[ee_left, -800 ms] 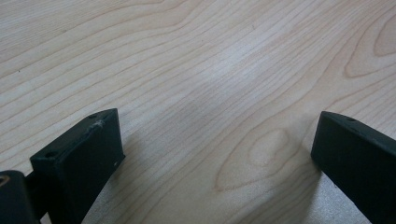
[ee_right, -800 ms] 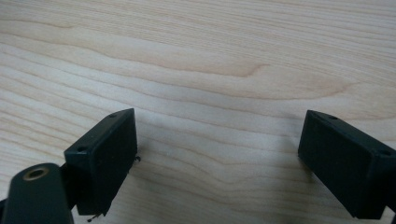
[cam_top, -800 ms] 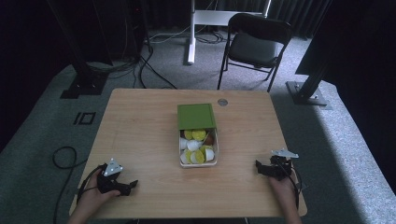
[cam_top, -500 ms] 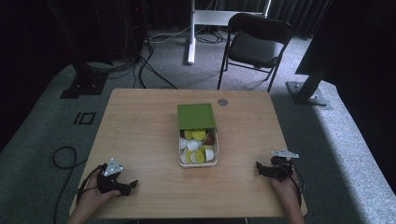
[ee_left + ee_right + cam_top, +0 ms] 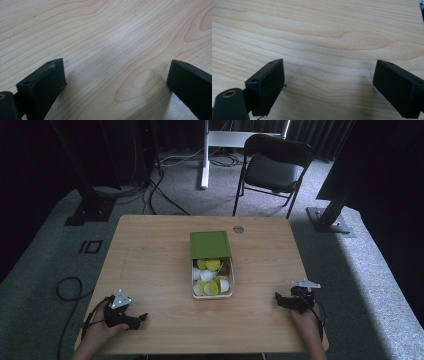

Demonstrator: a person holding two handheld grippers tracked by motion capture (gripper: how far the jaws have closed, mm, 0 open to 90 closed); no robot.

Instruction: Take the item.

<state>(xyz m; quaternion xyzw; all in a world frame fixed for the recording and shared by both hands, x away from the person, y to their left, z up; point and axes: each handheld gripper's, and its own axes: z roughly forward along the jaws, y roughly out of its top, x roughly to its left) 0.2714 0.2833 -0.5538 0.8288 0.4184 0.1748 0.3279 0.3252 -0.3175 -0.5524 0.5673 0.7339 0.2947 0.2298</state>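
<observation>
Resting low on the near part of the table, the left tongs sit in the person's left hand, the forearm coming in from the near edge and the jaws pointing across the table toward the right tongs' side. In the left gripper view the left tongs have their two black jaws spread wide over bare wood, with nothing between them. The right tongs lie near the opposite near corner in the right hand, jaws pointing back toward the left tongs; in the right gripper view the right tongs also stand wide open and hold nothing, only wood grain between the jaws.

Between the two tongs, and farther from the person than either, sits the box, well apart from both. Its long axis runs away from the person, roughly square to the line joining the tongs. A green lid covers its far half. The near half is open and shows small yellow and white pieces packed together; what they are is too small to tell.
</observation>
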